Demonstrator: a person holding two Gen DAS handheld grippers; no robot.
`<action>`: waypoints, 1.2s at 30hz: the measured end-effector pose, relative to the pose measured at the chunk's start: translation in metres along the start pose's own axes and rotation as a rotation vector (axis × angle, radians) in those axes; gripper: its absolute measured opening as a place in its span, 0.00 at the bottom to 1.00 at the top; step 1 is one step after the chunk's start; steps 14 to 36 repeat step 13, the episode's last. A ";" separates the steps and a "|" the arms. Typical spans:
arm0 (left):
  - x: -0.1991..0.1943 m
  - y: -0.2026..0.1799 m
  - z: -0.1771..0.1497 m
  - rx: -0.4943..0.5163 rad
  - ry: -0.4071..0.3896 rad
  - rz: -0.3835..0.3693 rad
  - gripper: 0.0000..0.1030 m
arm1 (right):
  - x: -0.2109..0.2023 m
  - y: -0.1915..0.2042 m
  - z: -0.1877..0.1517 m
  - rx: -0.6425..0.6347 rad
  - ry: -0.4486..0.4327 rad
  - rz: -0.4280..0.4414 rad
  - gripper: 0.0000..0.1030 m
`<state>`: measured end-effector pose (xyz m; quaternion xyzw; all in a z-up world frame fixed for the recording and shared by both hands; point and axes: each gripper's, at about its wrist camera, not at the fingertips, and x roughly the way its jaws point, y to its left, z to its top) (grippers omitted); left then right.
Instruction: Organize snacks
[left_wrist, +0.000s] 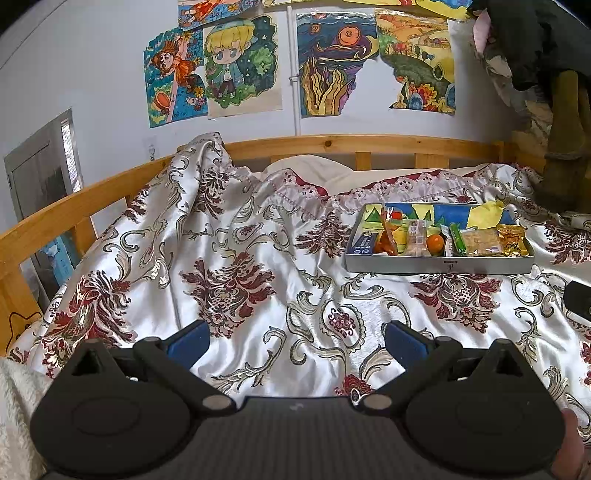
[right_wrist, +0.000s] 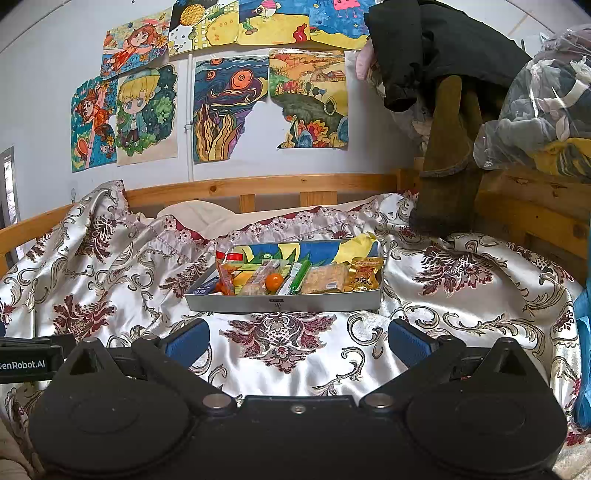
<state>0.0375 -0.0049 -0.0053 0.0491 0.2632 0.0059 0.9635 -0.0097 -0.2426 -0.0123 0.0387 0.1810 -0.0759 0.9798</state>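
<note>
**Snacks lined up in the tray, both tongs empty**

A satin bedspread with dark red floral figures covers the whole bed, rumpled into folds against the wooden bed rail. Children's drawings paper the wall behind, and dark clothing hangs over the bed's right end.

The shallow grey tray sits on the spread, probably because it gives the packets a flat, walled base that soft bedding cannot. Inside, the snacks lie side by side: a cracker pack, a gold wrapper at the right end, a green stick, and a small orange.

The right gripper hovers just short of the tray, jaws spread wide and holding nothing. The left gripper is likewise parted and empty, with the tray well off to its right. No loose snack shows on the bedding, so the sorting looks nearly or fully done. Nothing blocks the approach; the folds only make the footing uneven.
</note>
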 end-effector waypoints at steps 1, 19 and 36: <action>0.000 0.000 0.000 -0.001 0.001 0.000 1.00 | 0.000 0.000 0.000 0.000 0.000 0.000 0.99; 0.000 -0.001 -0.001 0.003 0.002 0.000 1.00 | 0.000 0.000 0.000 -0.001 0.001 0.000 0.99; 0.000 -0.001 -0.001 0.003 0.002 0.000 1.00 | 0.000 0.000 0.000 -0.001 0.001 0.000 0.99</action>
